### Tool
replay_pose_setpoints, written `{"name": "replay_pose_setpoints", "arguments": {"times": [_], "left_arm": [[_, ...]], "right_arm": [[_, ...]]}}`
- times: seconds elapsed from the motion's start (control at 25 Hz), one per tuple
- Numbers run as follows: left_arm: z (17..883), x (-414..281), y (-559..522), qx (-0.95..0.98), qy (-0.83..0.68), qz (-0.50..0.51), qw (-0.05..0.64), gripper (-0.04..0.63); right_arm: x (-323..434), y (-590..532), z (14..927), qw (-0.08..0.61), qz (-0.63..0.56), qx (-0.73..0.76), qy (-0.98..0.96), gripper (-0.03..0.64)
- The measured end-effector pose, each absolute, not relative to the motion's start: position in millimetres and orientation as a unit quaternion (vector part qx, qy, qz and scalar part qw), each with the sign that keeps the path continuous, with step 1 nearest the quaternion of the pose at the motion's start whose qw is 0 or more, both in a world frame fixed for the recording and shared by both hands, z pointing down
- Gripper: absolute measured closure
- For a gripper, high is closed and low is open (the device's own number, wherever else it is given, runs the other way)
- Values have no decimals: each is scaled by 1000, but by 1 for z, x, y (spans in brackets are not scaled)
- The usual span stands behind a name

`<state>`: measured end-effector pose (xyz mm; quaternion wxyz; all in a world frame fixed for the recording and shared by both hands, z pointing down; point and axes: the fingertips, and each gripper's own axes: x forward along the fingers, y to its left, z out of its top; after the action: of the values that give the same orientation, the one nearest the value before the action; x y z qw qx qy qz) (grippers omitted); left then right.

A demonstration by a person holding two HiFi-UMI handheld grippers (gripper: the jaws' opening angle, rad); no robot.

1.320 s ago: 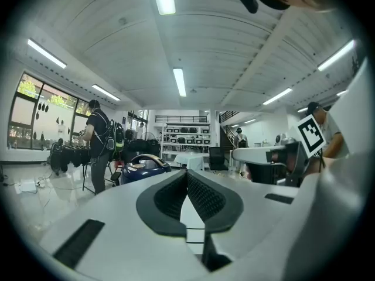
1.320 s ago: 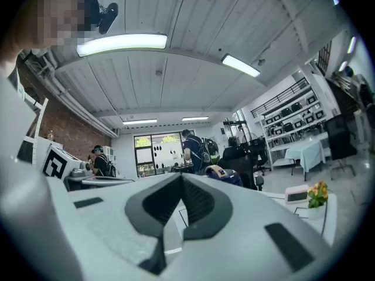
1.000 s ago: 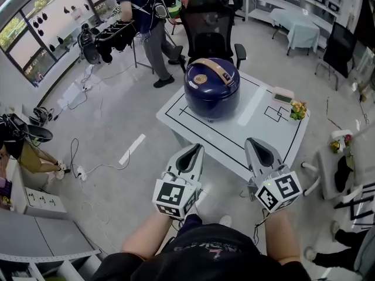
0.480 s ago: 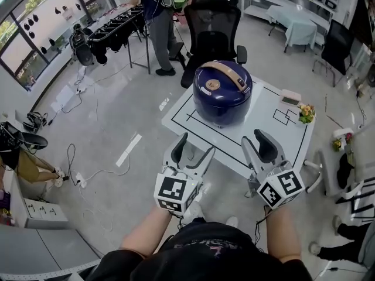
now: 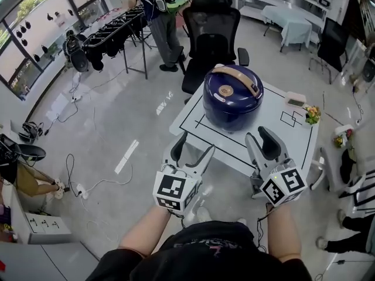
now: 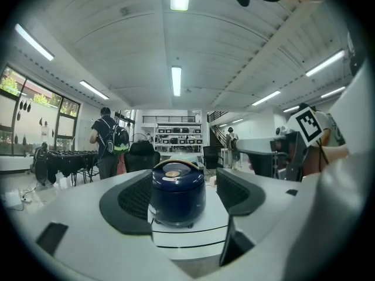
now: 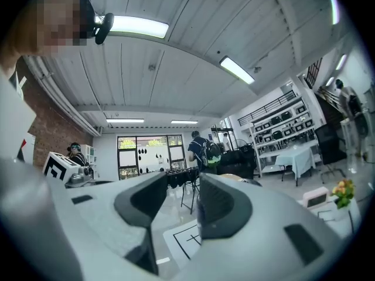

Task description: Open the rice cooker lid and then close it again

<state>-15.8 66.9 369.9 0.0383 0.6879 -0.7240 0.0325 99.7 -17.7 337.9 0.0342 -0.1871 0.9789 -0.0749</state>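
Note:
A dark blue rice cooker (image 5: 233, 95) with a tan handle (image 5: 237, 78) stands lid down on the white table (image 5: 293, 136). Both grippers hover short of the table's near edge, not touching the cooker. My left gripper (image 5: 194, 148) is open; its jaws have just been opening and nothing is between them. In the left gripper view the rice cooker (image 6: 178, 192) shows straight ahead beyond the left gripper (image 6: 183, 177). My right gripper (image 5: 261, 139) is open too, its jaws also just opened and empty. In the right gripper view the right gripper (image 7: 183, 183) hides most of the cooker.
A black office chair (image 5: 211, 22) stands behind the table. A person (image 5: 158, 4) stands by a rack of dark gear (image 5: 111, 34) at the back left. A small white box (image 5: 295, 101) and flowers (image 5: 312, 113) sit on the table's right side. Cables (image 5: 82, 186) lie on the floor at left.
Both grippers went from shut to open. The person has stepped toward the table, so the cooker and table now sit nearer the grippers and further right in the head view.

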Motion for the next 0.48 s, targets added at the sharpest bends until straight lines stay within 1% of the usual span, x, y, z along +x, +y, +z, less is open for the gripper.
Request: {"name": "replay_pose_setpoints", "arguments": {"times": [0.48], "left_arm": [[366, -52, 64, 694, -719, 19, 37, 268]], "right_arm": [[69, -18, 336, 20, -72, -203, 976, 457]]}}
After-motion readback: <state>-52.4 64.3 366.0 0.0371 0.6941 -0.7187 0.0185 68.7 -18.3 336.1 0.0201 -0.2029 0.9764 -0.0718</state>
